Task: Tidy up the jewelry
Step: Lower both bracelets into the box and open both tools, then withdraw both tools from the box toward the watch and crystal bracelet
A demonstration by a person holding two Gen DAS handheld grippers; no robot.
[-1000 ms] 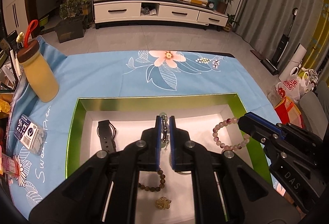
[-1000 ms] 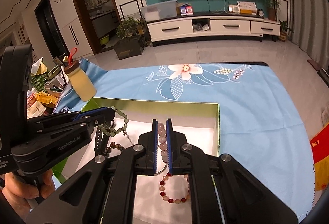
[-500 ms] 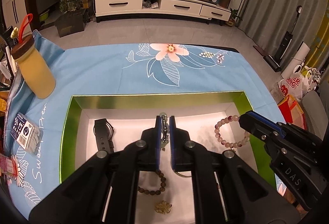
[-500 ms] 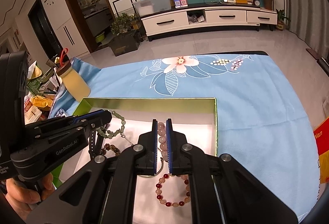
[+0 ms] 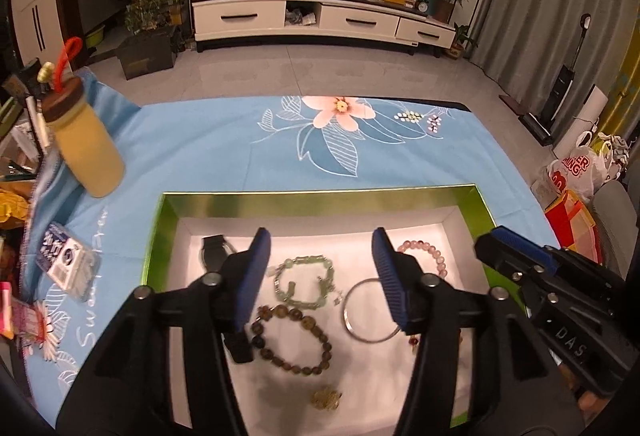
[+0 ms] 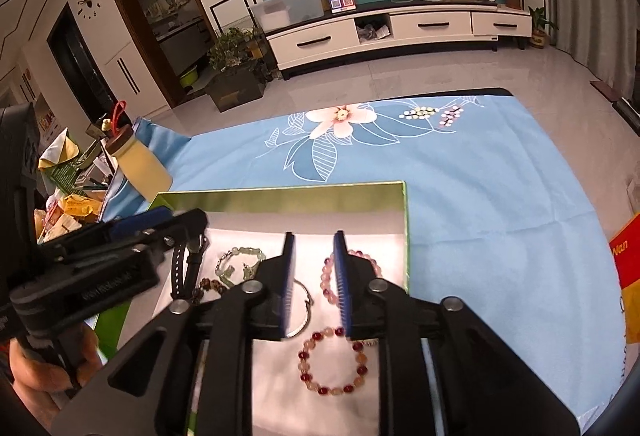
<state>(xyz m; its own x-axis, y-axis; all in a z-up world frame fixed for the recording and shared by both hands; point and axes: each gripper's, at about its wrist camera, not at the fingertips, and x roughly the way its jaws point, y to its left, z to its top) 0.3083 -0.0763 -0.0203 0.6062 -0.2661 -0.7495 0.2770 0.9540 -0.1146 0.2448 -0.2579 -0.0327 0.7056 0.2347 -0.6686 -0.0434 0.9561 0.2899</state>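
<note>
the left gripper (image 5: 320, 276) has just been opening; its fingers (image 5: 256, 268) stand wide apart above the green-walled box (image 5: 320, 202), gripping nothing, with the green bead bracelet (image 5: 304, 284) lying on the white floor between them. beside it lie a dark bead bracelet (image 5: 292, 340), a silver bangle (image 5: 370, 310), a pink bead bracelet (image 6: 328, 276) and a black watch (image 5: 214, 248). the right gripper (image 6: 314, 282) has also just been opening; its fingers are parted a little, empty, over the pink bracelet and the bangle. a red and pink bracelet (image 6: 332, 362) lies nearer. the box sits on the blue-clothed desk (image 5: 224, 140).
</note>
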